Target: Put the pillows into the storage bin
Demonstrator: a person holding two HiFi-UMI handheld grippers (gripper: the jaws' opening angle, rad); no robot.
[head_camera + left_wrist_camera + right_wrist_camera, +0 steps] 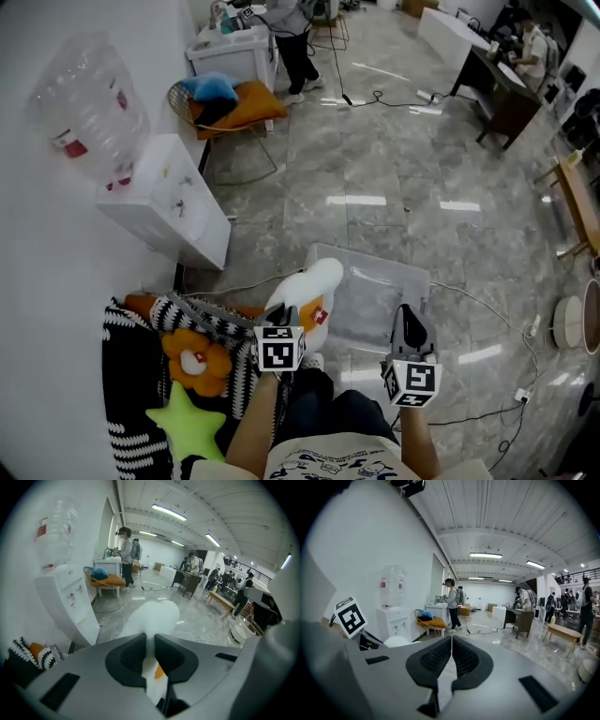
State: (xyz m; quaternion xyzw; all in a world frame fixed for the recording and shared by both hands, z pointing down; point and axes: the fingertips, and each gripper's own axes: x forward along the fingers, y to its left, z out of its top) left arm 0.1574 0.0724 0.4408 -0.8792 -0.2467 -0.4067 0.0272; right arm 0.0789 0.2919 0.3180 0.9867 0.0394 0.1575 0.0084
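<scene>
- White pillow (307,289) (152,615) with an orange patch is being pinched at its lower end by the left gripper (288,317) (150,641); the jaws are squeezing the soft fabric between them, nearly touching.
- From above, the pillow is slanting up and away from the person, and its rounded end is lying across the left rim of the storage bin (380,298). I cannot tell whether it is resting on the rim or hanging just over it.
- The storage bin, clear plastic, is sitting on the grey stone floor (394,187) right in front of the person's knees.
- The right gripper (409,323) (451,645) is hovering at the bin's near right corner, its jaws pressed together with nothing between them.
- Two more pillows are lying to the person's left on a black-and-white striped blanket (127,370): an orange flower pillow (194,361) near the blanket's right edge and a green star pillow (186,422) just beside it, towards the near edge.
- Against the left wall a white water dispenser (173,202) (65,599) is carrying a clear bottle (89,103).
- Farther along that wall a wire chair (230,112) is holding an orange cushion, and another person (292,37) is standing beyond it.
</scene>
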